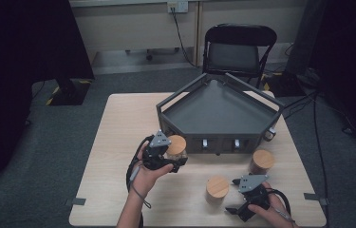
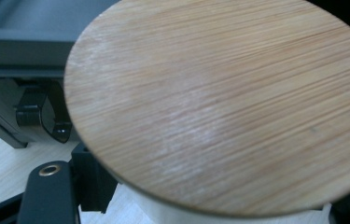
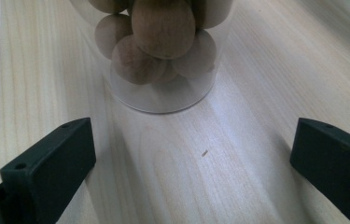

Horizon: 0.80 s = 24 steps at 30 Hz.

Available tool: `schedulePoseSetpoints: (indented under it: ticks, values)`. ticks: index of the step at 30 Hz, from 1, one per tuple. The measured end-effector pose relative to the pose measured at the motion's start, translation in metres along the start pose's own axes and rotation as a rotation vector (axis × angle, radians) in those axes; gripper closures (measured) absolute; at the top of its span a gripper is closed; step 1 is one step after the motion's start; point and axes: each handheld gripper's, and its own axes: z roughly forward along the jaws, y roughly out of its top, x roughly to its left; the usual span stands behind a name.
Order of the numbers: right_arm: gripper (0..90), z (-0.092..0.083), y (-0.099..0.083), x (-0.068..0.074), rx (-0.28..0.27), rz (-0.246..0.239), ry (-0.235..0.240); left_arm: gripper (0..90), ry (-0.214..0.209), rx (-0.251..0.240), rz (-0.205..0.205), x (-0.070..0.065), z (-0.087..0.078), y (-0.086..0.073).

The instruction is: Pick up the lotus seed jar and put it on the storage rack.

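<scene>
Left gripper (image 1: 173, 164) is clamped on a bamboo-lidded jar (image 1: 176, 145), upright just off the table near the grey tray's (image 1: 223, 111) front wall, tray straight ahead, while the right gripper (image 3: 193, 163) waits wide-jawed before a nut-filled jar (image 3: 161, 51).

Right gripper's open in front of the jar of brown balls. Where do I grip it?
Grip the jar of brown balls across its clear round wall, low down, level from the near side where the right gripper faces it; it stands upright with bare table either side.
</scene>
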Motion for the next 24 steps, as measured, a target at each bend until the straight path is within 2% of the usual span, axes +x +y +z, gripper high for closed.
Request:
schedulePoseSetpoints:
  ticks: [10,24]
  values:
    - [0.0,0.0,0.0,0.0,0.0,0.0,0.0,25.8,0.012,0.013,0.014,0.0,0.0,0.016]
    - [0.0,0.0,0.0,0.0,0.0,0.0,0.0,25.7,0.013,0.009,0.014,0.002,-0.002,0.026]
